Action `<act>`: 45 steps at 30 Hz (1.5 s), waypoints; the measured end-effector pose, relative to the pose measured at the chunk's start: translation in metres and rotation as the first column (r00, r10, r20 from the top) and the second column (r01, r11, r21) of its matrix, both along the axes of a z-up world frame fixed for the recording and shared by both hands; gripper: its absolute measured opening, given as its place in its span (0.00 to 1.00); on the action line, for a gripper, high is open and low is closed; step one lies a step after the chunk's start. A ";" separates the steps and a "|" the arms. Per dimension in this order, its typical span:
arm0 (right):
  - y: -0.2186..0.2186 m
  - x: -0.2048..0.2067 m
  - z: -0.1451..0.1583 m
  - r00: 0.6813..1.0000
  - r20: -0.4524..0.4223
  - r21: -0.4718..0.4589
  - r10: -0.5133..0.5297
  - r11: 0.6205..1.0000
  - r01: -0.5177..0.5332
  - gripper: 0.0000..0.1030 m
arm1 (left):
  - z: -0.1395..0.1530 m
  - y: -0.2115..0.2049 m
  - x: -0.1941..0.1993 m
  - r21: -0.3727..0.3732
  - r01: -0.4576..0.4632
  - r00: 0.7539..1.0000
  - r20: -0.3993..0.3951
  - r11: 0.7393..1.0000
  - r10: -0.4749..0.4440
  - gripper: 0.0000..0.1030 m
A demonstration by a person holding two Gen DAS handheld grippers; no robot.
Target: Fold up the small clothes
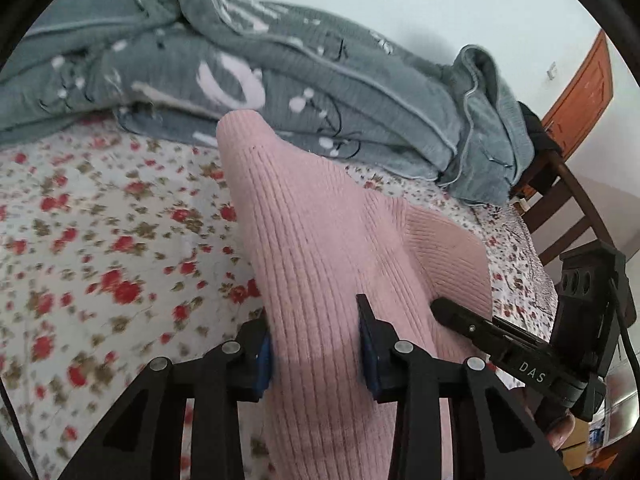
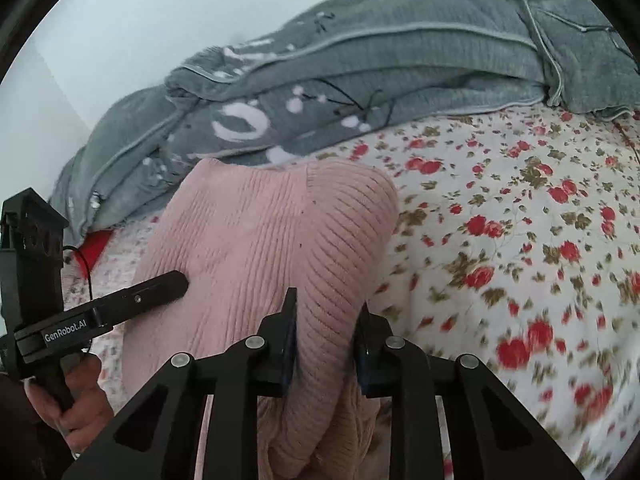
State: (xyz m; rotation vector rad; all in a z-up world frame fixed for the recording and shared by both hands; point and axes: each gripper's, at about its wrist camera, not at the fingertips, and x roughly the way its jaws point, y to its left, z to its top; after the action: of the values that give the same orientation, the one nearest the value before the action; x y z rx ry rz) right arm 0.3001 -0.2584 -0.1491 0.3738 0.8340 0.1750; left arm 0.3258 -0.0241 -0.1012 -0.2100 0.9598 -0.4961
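A bed covered by a floral sheet [image 1: 100, 220] is shown, with a rumpled grey blanket [image 1: 280, 64] heaped along its far side. At the left, the left gripper [image 1: 316, 344] is seen clamped on a pink ribbed knit garment [image 1: 312, 240], the fabric bunched and pinched between its blue pads. To the right of it, the right gripper [image 2: 326, 336] is likewise closed on the same garment's near edge, with a thick fold squeezed between its jaws. At the far right of the left view, a wooden chair [image 1: 560, 208] is glimpsed beside the bed.

The garment is held up off the sheet at its near edge, and its far end droops toward the blanket. Its long axis is judged to run away from the grippers toward the blanket, the ribs following that line. No tidy fold is visible yet; the folding appears to be at an early stage, with most of it left.
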 end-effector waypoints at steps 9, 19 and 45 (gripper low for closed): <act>0.057 -0.041 0.034 0.996 0.053 0.043 0.066 0.997 -0.069 0.23 | 0.031 0.051 -0.047 0.062 -0.060 0.998 0.021 0.996 0.059 0.34; 0.097 -0.027 -0.016 0.994 -0.046 -0.019 0.095 0.995 -0.096 0.23 | -0.033 0.086 -0.039 0.077 -0.132 0.987 -0.085 0.988 0.139 0.35; 0.158 -0.103 -0.032 0.961 0.236 -0.527 0.143 0.850 0.003 0.26 | -0.042 0.078 -0.131 0.185 -0.119 0.954 0.294 0.976 0.061 0.50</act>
State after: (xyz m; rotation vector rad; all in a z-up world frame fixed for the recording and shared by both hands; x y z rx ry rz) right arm 0.1972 -0.1007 -0.1812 -0.1982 0.5940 0.0574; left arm 0.1946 0.0535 -0.1429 0.0024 0.7059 -0.3310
